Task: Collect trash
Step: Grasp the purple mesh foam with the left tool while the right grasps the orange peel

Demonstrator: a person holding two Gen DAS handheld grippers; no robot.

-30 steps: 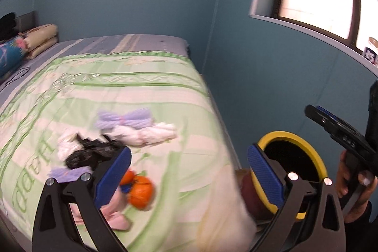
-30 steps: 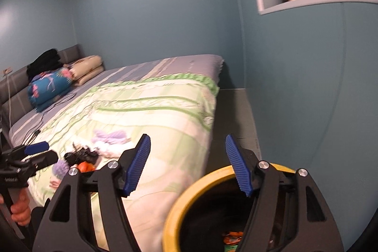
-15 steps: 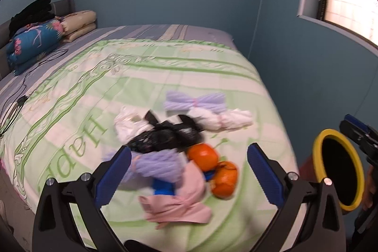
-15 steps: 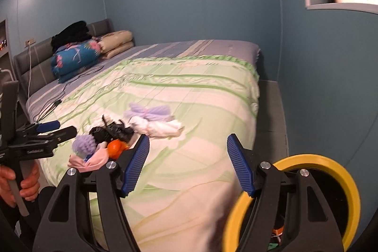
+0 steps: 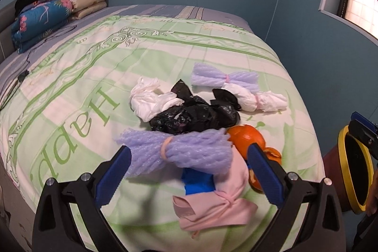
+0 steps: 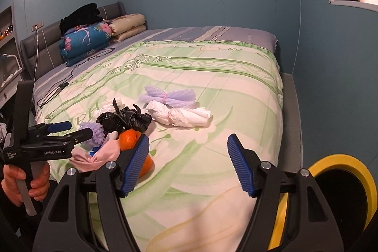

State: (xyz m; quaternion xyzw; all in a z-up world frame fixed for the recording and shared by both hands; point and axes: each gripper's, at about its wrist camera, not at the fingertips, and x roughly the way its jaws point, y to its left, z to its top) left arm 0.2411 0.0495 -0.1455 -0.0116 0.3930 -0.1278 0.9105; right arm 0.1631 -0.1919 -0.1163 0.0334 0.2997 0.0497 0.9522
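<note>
A pile of trash lies on the green bedspread: a purple foam net bundle, a black plastic bag, a white bag, a pink bundle, orange peel, a second purple net and a white tied bundle. My left gripper is open, its fingers either side of the near purple net and pink bundle. My right gripper is open and empty over the bed's near corner. A yellow-rimmed bin stands on the floor to the right.
Folded bedding and a black garment lie by the headboard. A charging cable trails over the left of the bed. Blue walls close off the far and right sides, and a narrow floor strip runs beside the bed.
Both grippers have swung left from the bin toward the bed. The left gripper has come close over the trash pile, now straddling the near purple net. Both remain open.
</note>
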